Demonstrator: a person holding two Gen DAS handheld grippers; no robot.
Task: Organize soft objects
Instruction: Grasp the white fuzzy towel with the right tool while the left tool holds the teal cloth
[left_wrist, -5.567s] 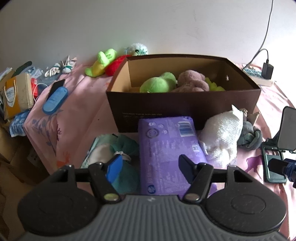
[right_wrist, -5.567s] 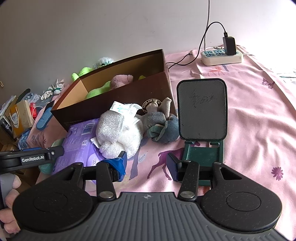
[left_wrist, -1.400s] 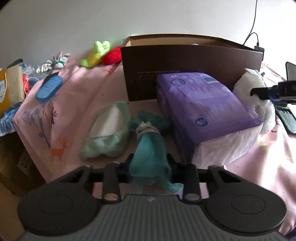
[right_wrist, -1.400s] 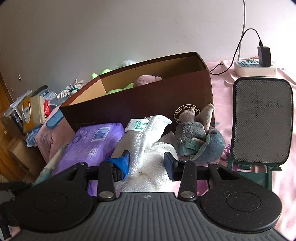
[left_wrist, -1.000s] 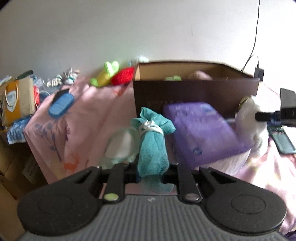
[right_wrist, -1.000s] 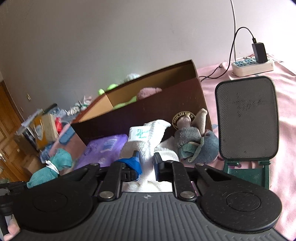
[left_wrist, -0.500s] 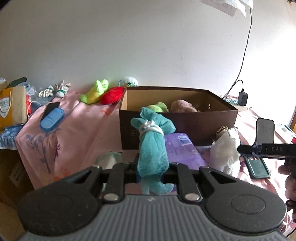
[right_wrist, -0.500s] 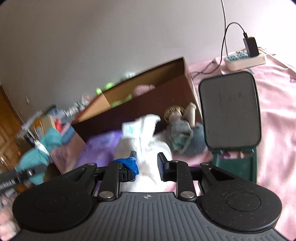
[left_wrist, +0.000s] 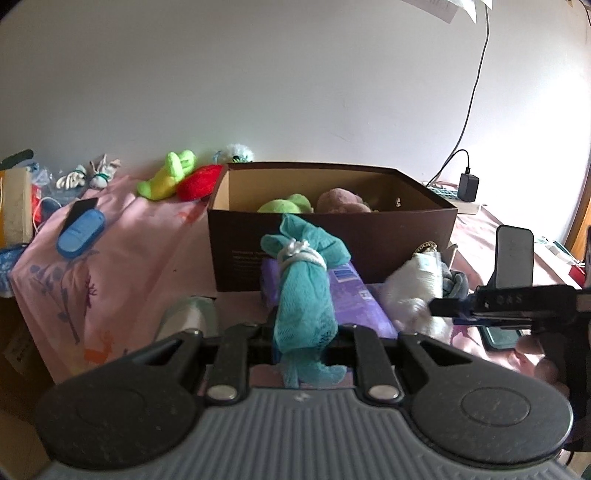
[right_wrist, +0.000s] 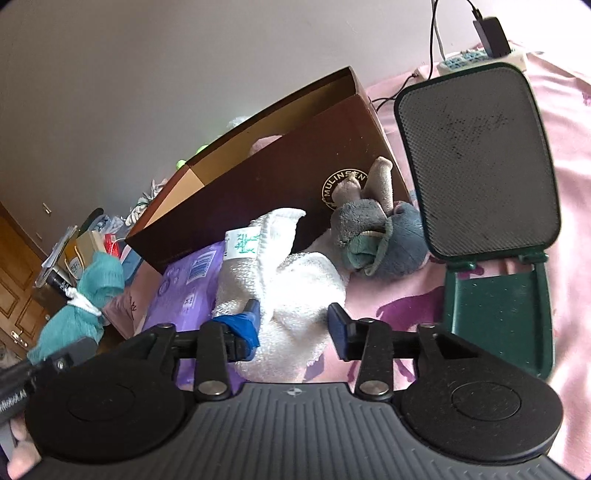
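Note:
My left gripper (left_wrist: 303, 336) is shut on a teal mesh bundle (left_wrist: 304, 295) tied with white cord, held up in front of the brown cardboard box (left_wrist: 332, 243); the bundle also shows in the right wrist view (right_wrist: 79, 306). The box holds a green plush (left_wrist: 284, 203) and a brown plush (left_wrist: 341, 199). My right gripper (right_wrist: 295, 328) is open, its jaws on either side of a white towel (right_wrist: 291, 291) that lies on the pink cloth against the box (right_wrist: 266, 177). A grey plush toy (right_wrist: 376, 236) lies beside the towel.
A purple soft pack (right_wrist: 184, 280) lies in front of the box. A dark green phone stand (right_wrist: 484, 192) stands to the right. A power strip with charger (right_wrist: 480, 55) is at the back. Green and red plush toys (left_wrist: 177, 181) and a blue case (left_wrist: 79, 232) lie to the left.
The right gripper's jaws have opened wider around the white towel, which has dropped back onto the cloth. The left gripper has kept the teal bundle raised and moved slightly nearer the box.

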